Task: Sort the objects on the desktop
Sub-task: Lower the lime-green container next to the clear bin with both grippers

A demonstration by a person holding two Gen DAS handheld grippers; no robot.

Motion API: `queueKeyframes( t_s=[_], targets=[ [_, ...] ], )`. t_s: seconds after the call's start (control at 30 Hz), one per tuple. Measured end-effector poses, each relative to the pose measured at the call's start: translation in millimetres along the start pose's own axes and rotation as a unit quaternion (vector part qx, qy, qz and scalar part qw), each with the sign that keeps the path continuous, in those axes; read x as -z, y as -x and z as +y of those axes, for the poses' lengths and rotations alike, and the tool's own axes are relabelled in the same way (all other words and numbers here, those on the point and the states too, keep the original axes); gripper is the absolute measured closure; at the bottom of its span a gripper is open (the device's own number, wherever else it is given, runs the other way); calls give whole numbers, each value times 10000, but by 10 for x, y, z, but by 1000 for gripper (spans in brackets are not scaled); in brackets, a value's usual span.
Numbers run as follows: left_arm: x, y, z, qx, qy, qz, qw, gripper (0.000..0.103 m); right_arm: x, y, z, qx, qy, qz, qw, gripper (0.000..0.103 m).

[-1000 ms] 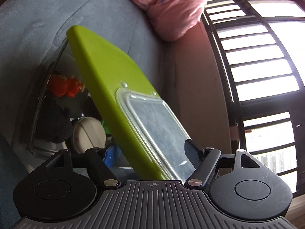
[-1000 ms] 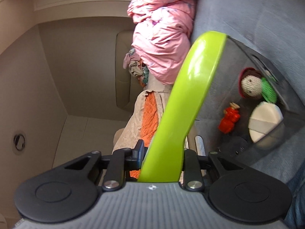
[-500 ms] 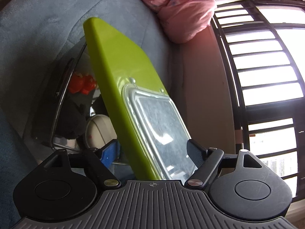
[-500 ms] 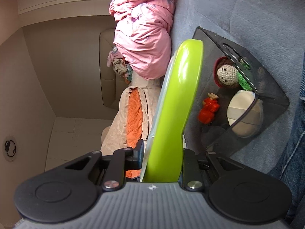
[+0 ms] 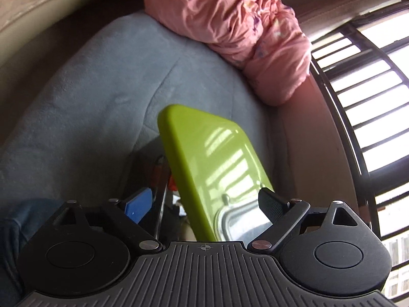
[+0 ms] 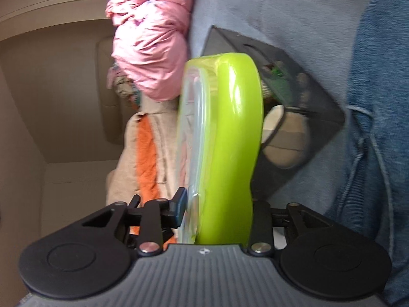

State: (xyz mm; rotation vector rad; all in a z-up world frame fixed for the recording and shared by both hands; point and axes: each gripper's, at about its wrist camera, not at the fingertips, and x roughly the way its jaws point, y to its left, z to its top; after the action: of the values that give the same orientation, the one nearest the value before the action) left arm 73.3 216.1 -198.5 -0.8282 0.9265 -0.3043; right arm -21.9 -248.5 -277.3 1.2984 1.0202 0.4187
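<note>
Left side first: your left gripper (image 5: 204, 204) has its fingers spread wide around the near end of the green lid (image 5: 204, 158). The right finger pad (image 5: 271, 204) sits against the clear panel side; whether the far one actually touches the underside, you cannot tell from here. Treat that hand as a loose guide, not a grip.

Below the lid's left edge, the dark box (image 5: 153, 179) peeks out with a blue piece (image 5: 139, 204) and something red inside, all resting on the grey-blue cushion (image 5: 102, 97).

Over to the right: your right gripper (image 6: 217, 204) is clamped on the lid's edge (image 6: 230, 140), fingers closed hard against both faces. The lid stands nearly on edge here, right beside the smoky box (image 6: 294, 102), which holds a cream round thing (image 6: 281, 138) and a green knitted toy (image 6: 278, 81). The pink bundle (image 6: 150, 51) sits behind.

This looks like the closing step. Let the right hand do the carrying; tip the lid flat over the rim, line up the corners before pressing. Watch the toys: anything poking above the rim could stop the lid seating. Keep the box from sliding on that soft cushion.
</note>
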Motion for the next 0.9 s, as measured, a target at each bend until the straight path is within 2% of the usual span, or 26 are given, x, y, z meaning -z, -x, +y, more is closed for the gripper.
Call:
queueKeyframes(
  t_s=[0.07, 0.17, 0.23, 0.27, 0.3, 0.33, 0.37, 0.47, 0.6, 0.67, 0.8, 0.9],
  targets=[
    [-185, -93, -16, 97, -85, -53, 9999, 9, -8, -13, -26, 44, -48, -4, 10000, 64],
    [-513, -341, -32, -274, -389, -261, 9985, 9, -10, -17, -58, 96, -119, 16, 9999, 61],
    [-680, -512, -3, -412, -376, -119, 9984, 9, -15, -1, -76, 157, -178, 23, 9997, 58],
    [-724, -604, 10, -375, -350, 45, 9987, 9, -18, 8, -87, 178, -205, 42, 9996, 52],
    [-732, -671, 15, -372, -334, 177, 9986, 9, -23, 17, -94, 196, -220, 76, 9995, 48],
    [-723, -745, 10, -425, -339, 280, 9981, 8, -31, 27, -98, 218, -232, 117, 9994, 39],
    [-707, -816, -3, -499, -382, 379, 9973, 8, -38, 38, -101, 239, -244, 158, 9993, 34],
    [-625, -1003, -85, -809, -681, 635, 9924, 8, -53, 80, -112, 268, -244, 268, 9990, 34],
    [-462, -1071, -242, -1096, -1183, 701, 9844, 8, -61, 85, -152, 365, -288, 699, 9965, 29],
    [-395, -1087, -307, -1177, -1370, 675, 9812, 7, -21, 82, -147, 518, -149, 735, 9958, 28],
    [-418, -1064, -347, -1190, -1339, 682, 9815, 7, 91, 4, -18, 1036, 429, 891, 9897, 27],
    [-431, -1074, -351, -1191, -1389, 708, 9806, 7, 140, -61, 35, 1328, 553, 1045, 9841, 25]
  ],
)
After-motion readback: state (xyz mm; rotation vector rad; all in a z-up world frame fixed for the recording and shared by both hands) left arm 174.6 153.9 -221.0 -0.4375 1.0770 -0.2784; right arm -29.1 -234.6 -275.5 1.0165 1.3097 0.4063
